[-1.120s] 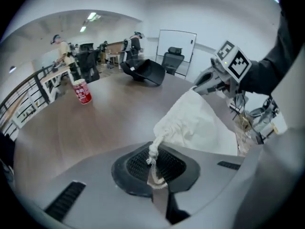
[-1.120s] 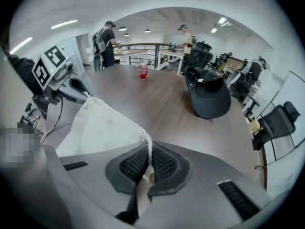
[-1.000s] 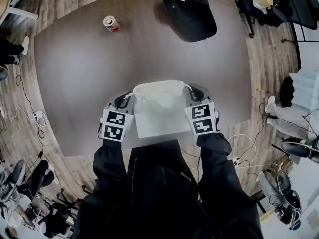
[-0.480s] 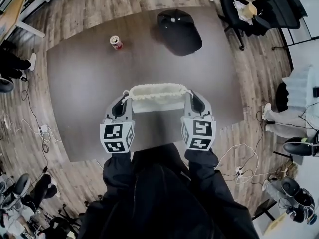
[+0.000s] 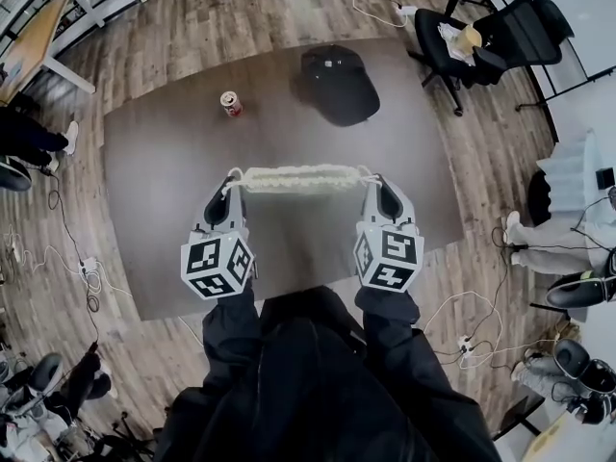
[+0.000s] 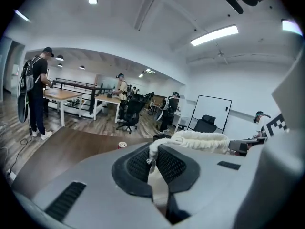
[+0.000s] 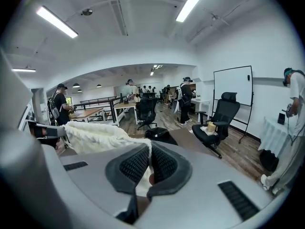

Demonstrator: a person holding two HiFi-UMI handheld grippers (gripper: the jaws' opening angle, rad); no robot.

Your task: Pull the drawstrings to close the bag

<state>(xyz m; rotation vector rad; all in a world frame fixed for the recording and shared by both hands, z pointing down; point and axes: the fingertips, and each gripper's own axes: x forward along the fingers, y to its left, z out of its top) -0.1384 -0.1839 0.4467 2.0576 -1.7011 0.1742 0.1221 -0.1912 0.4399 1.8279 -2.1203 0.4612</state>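
A white fabric drawstring bag (image 5: 300, 179) hangs stretched between my two grippers above the brown table (image 5: 164, 162). From the head view only its ruffled, gathered top edge shows. My left gripper (image 5: 231, 189) is shut on the bag's left drawstring (image 6: 151, 162). My right gripper (image 5: 371, 187) is shut on the right drawstring (image 7: 144, 171). In the left gripper view the puckered bag (image 6: 202, 140) runs off to the right of the shut left gripper (image 6: 153, 151). In the right gripper view the bag (image 7: 95, 136) runs off to the left of the shut right gripper (image 7: 147, 162).
A red drink can (image 5: 231, 103) stands at the table's far left. A black backpack (image 5: 337, 83) lies at the far middle. Office chairs (image 5: 500, 32) stand beyond the table's right corner. Cables (image 5: 462, 325) trail on the wooden floor. Other people work at desks in the background.
Both grippers have risen with the bag off the table. The flat bag body seen earlier is now hidden below its gathered top, which stretches wider between the grippers.
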